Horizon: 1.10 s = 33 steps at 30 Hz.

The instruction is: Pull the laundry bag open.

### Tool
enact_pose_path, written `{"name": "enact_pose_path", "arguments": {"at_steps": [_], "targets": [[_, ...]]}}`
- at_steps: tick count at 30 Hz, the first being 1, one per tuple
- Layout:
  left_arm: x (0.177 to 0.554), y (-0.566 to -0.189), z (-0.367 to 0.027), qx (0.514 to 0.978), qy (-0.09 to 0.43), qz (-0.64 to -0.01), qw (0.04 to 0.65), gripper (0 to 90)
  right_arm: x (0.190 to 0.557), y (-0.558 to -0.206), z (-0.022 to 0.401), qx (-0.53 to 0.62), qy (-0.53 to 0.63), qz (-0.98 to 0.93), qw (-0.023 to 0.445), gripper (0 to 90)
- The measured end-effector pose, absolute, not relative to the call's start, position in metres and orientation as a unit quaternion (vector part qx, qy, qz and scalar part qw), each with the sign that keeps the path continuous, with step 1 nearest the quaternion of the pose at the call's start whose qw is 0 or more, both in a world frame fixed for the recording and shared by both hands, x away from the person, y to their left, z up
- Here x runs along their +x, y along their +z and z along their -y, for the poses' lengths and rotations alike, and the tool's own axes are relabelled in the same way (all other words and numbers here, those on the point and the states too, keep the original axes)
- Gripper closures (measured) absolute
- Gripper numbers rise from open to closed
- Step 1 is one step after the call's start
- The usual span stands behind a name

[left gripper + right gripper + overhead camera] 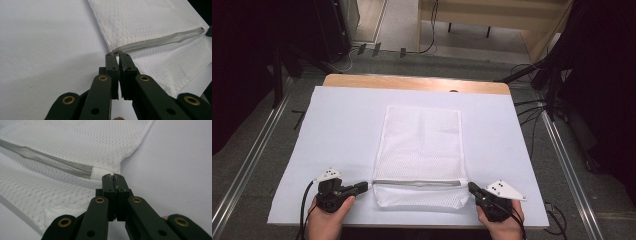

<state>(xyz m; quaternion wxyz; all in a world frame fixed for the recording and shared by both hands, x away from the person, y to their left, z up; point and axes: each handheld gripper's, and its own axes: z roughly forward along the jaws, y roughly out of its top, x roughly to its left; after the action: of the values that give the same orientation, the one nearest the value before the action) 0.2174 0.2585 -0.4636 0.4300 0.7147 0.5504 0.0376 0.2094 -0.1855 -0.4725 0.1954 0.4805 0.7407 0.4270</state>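
A white mesh bag (422, 145) lies flat on the white sheet, with a grey zipper (417, 183) running across it near the front end. My left gripper (368, 185) is at the zipper's left end; in the left gripper view its jaws (117, 53) are shut, with a small piece of the zipper pull pinched between the tips. My right gripper (470, 186) is at the zipper's right end. In the right gripper view it (113, 175) is shut on the bag's edge, just past the white tab (98, 172) that ends the zipper (57, 165).
A white sheet (342, 130) covers the wooden table (412, 82). Dark stands and cables crowd the floor to the far left and right. Bare sheet lies on both sides of the bag.
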Motion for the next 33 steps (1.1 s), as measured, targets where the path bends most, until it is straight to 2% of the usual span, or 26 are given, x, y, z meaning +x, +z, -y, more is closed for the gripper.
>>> {"name": "enact_pose_path", "arguments": {"at_steps": [6,8,9,10,13,15,16,17,21,25,33], "targets": [[0.216,-0.466,-0.263,0.703,0.031,-0.551,0.449,89.2,0.21,-0.473,0.184,0.485,0.425,-0.738,0.197,90.0],[0.215,-0.467,-0.271,0.675,0.05,-0.563,0.474,65.0,0.21,-0.475,0.186,0.488,0.428,-0.738,0.187,90.0],[0.215,-0.467,-0.271,0.675,0.05,-0.563,0.474,53.9,0.21,-0.475,0.186,0.488,0.428,-0.738,0.187,90.0],[0.215,-0.465,-0.273,0.664,0.079,-0.563,0.486,45.7,0.21,-0.477,0.188,0.492,0.437,-0.733,0.174,90.0],[0.214,-0.461,-0.274,0.663,0.11,-0.559,0.485,28.1,0.21,-0.479,0.189,0.492,0.438,-0.732,0.174,89.7],[0.214,-0.458,-0.275,0.661,0.129,-0.553,0.49,22.3,0.209,-0.479,0.189,0.493,0.438,-0.732,0.174,89.4],[0.214,-0.456,-0.275,0.658,0.137,-0.551,0.495,22.3,0.21,-0.479,0.189,0.492,0.439,-0.731,0.175,88.6],[0.213,-0.453,-0.278,0.652,0.148,-0.548,0.502,16.6,0.21,-0.479,0.189,0.489,0.442,-0.73,0.178,77.7],[0.211,-0.451,-0.283,0.659,0.159,-0.529,0.511,12.3,0.214,-0.481,0.194,0.493,0.453,-0.724,0.169,52.2],[0.212,-0.45,-0.292,0.665,0.177,-0.522,0.503,13.4,0.218,-0.481,0.205,0.509,0.459,-0.708,0.169,37.7],[0.217,-0.45,-0.304,0.665,0.201,-0.524,0.494,13.4,0.221,-0.473,0.231,0.53,0.466,-0.683,0.189,27.8]]}}
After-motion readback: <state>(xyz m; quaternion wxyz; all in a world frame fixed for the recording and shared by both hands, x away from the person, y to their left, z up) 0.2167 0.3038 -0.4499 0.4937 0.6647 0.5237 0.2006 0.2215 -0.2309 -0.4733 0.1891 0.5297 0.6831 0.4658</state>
